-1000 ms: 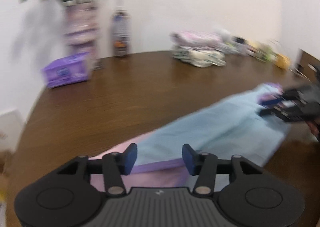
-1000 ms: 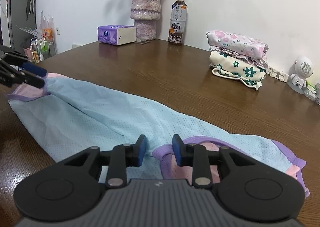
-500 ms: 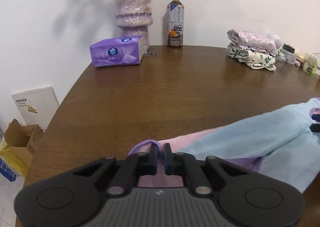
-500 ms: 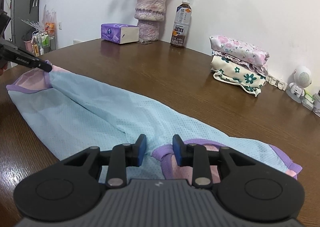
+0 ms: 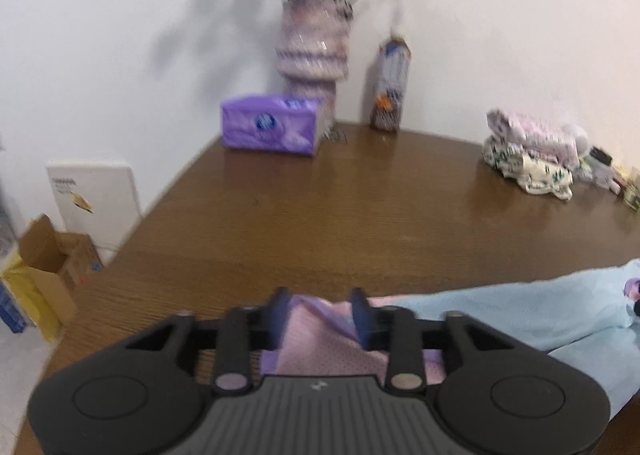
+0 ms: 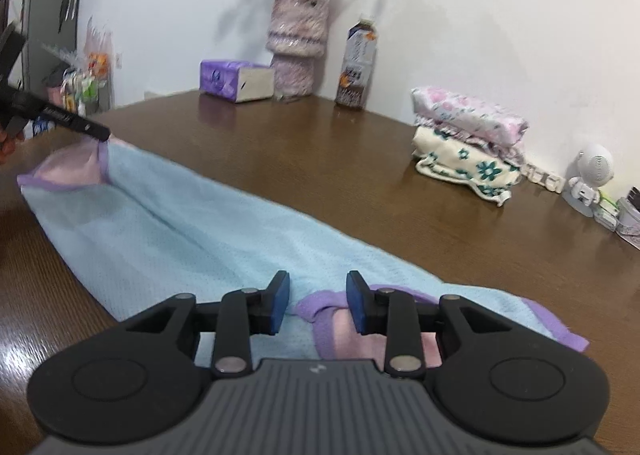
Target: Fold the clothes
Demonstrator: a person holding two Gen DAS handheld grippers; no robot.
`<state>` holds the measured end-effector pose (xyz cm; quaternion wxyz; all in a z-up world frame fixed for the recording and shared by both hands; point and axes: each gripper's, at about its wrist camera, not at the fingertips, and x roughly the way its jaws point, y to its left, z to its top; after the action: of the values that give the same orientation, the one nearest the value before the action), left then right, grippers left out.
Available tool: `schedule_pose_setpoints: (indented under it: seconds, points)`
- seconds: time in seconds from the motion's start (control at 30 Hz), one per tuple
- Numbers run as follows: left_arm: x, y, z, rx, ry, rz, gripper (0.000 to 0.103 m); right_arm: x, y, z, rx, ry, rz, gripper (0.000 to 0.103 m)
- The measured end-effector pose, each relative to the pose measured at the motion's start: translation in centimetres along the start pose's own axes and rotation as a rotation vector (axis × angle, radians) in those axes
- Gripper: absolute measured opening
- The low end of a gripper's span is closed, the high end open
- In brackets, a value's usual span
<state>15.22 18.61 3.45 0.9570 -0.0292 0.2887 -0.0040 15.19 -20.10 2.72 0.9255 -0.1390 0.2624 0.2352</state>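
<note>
Garment [image 6: 208,231], light blue mesh with purple trim and pink lining, lies stretched flat along the brown counter [image 5: 360,215], one end under each tool.

Left tool [image 5: 320,313]: jaws have just been opening, now parted, with the pink-and-purple end of the garment bunched up between them. Frame is blurred; cannot tell whether the pads press the cloth. In the right wrist view this tool [image 6: 98,133] shows as a dark tip touching the garment's far pink corner.

Right tool [image 6: 318,305]: jaws parted and released, a purple-trimmed fold lying in the gap; the pads stand clear of it on both sides.

Ahead of both tools, at the counter's far edge by the white wall: purple tissue pack [image 5: 272,129], patterned vase [image 5: 314,51] with dried flowers, brown drink bottle [image 5: 390,89].

Ahead and to the right of the tools: stack of folded floral clothes [image 6: 468,135], well apart from the garment. Further right of the stack, a small white robot figure [image 6: 588,179].

Off the counter, left of the left tool: open cardboard box [image 5: 52,255] on the floor.
</note>
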Motion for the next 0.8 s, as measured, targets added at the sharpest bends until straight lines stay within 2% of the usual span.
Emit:
schedule_pose_setpoints:
  seconds: [0.13, 0.27, 0.3, 0.37, 0.43, 0.67, 0.77, 0.8]
  points:
    - [-1.3, -3.1, 0.4, 0.061, -0.044, -0.169, 0.042, -0.5, -0.4, 0.5, 0.02, -0.022, -0.002, 0.03]
    - [0.2, -7.9, 0.1, 0.158, -0.003, -0.339, 0.043, 0.8, 0.7, 1.1, 0.008, -0.019, 0.043, 0.03]
    - [0.7, -8.7, -0.2, 0.178, 0.02, -0.352, 0.043, 1.1, 1.0, 1.2, 0.004, -0.016, 0.053, 0.03]
    - [1.8, -10.3, -0.8, 0.216, 0.067, -0.368, 0.043, 1.7, 1.6, 1.2, -0.006, -0.002, 0.066, 0.03]
    - [3.0, -10.8, -1.5, 0.23, 0.112, -0.338, 0.041, 2.2, 1.7, 1.0, -0.005, 0.027, 0.07, 0.03]
    - [3.1, -10.1, -1.9, 0.218, 0.086, -0.307, 0.04, 1.9, 0.1, 0.1, 0.066, 0.052, 0.114, 0.029]
    - [3.2, -10.1, -1.9, 0.22, 0.084, -0.304, 0.04, 1.3, -0.6, 0.6, 0.145, 0.007, 0.158, 0.029]
    - [3.3, -10.0, -1.9, 0.218, 0.083, -0.306, 0.04, 1.3, -0.5, 0.8, 0.137, -0.002, 0.148, 0.029]
